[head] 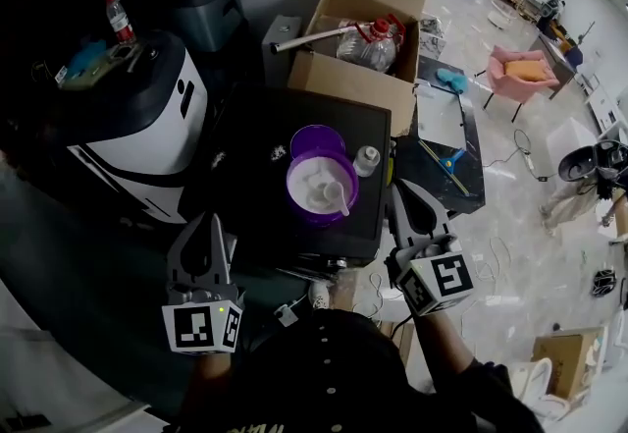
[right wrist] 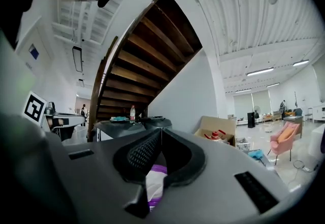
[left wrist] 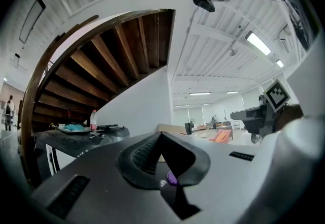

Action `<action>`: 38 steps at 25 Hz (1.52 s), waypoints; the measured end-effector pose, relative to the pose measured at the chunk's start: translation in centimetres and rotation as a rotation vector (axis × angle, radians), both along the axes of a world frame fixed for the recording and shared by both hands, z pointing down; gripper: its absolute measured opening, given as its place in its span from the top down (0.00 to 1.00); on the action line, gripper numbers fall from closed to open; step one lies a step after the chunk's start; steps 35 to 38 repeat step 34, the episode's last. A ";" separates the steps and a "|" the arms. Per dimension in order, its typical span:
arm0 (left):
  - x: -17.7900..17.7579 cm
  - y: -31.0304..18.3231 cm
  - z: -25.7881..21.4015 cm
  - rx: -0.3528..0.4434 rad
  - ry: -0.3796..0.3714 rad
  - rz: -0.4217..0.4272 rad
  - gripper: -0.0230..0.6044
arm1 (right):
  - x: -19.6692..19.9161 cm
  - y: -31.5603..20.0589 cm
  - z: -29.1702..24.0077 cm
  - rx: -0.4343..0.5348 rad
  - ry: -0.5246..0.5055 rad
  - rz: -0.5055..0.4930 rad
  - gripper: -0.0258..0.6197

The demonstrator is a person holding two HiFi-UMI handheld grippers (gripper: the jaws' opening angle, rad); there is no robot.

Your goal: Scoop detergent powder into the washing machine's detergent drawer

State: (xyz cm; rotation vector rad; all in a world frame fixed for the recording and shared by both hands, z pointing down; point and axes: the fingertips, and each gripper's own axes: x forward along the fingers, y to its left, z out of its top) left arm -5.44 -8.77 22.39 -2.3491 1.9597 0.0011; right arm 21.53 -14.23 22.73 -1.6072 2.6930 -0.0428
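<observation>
Seen from the head, the purple tub [head: 321, 181] of white powder, a white scoop [head: 335, 195] lying in it, sits on the black machine top [head: 245, 156], between the left gripper [head: 209, 225] and the right gripper [head: 403, 193]. The left gripper view shows its jaws pressed together, empty. The right gripper view shows its jaws likewise together on nothing, the tub low behind them.

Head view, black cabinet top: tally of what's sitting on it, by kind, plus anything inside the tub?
Purple plastic tub of white powder: 1
Purple round lid, behind the tub: 1
White plastic scoop, lying in the powder: 1
Small white bottle, right of the tub: 1
Total: 4
</observation>
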 end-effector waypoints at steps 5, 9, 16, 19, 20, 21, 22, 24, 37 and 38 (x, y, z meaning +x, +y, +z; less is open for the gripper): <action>-1.0 0.4 -0.1 0.007 0.000 -0.026 0.95 | 0.1 0.4 0.5 0.011 0.004 0.000 0.91; -0.2 0.7 0.0 0.006 -0.004 -0.010 0.95 | -0.4 0.5 0.0 0.018 0.008 -0.014 0.92; 0.0 0.7 0.0 0.005 -0.008 -0.007 0.95 | -1.4 0.7 -0.9 0.063 0.030 -0.036 0.92; 0.0 0.7 0.1 0.003 -0.007 -0.004 0.95 | -1.7 0.7 -0.9 0.069 0.038 -0.038 0.92; 0.1 0.6 0.1 0.002 -0.007 -0.003 0.95 | -1.7 0.7 -0.9 0.071 0.041 -0.038 0.92; 0.2 0.6 0.1 0.001 -0.007 -0.002 0.95 | -1.7 0.7 -0.9 0.073 0.043 -0.039 0.92; 0.2 0.6 0.1 0.001 -0.007 -0.002 0.95 | -1.7 0.7 -1.0 0.074 0.045 -0.040 0.92; 0.2 0.5 0.1 -0.001 -0.007 -0.002 0.95 | -1.7 0.7 -1.0 0.072 0.045 -0.041 0.92; 0.6 0.2 0.5 -0.010 -0.007 0.006 0.95 | -1.8 0.4 -1.0 0.076 0.044 -0.047 0.92; 0.6 0.2 0.5 -0.010 -0.007 0.006 0.95 | -1.8 0.4 -1.0 0.076 0.044 -0.047 0.92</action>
